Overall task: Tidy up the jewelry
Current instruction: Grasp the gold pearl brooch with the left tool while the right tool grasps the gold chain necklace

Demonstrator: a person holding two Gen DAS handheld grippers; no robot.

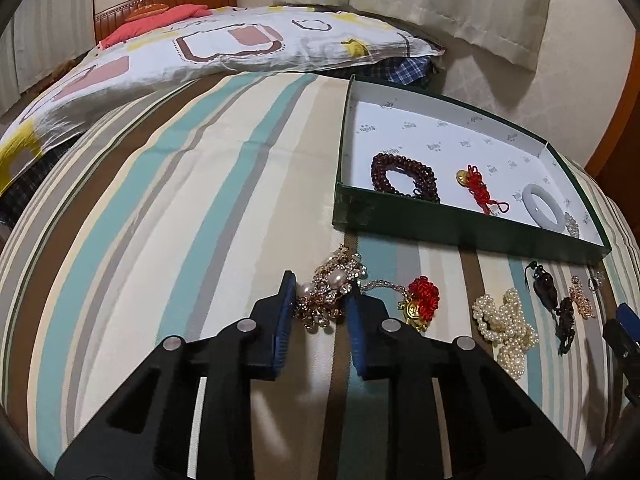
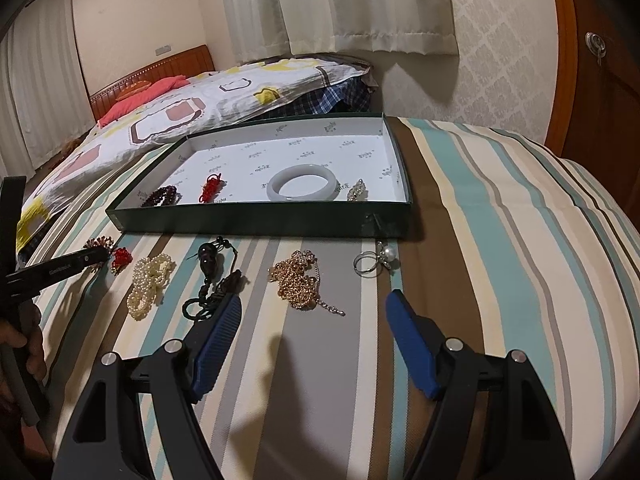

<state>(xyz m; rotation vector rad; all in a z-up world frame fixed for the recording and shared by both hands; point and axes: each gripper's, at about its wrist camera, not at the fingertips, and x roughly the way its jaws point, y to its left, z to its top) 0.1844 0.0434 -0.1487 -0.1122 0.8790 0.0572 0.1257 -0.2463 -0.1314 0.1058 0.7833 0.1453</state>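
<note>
Your left gripper (image 1: 322, 292) had pinched the rhinestone-and-pearl cluster (image 1: 330, 294); its trailing chain could have snagged the red knot charm (image 1: 420, 298). Your right gripper (image 2: 314, 312) hung wide, empty

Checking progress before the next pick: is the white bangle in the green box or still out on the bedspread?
In. The white bangle lies flat on the printed white floor inside the green box, between a red knot charm and a small rhinestone piece.

Bare striped bedspread (image 1: 180, 184) left of green box (image 2: 256, 222); jewelry row crowding its front
</note>
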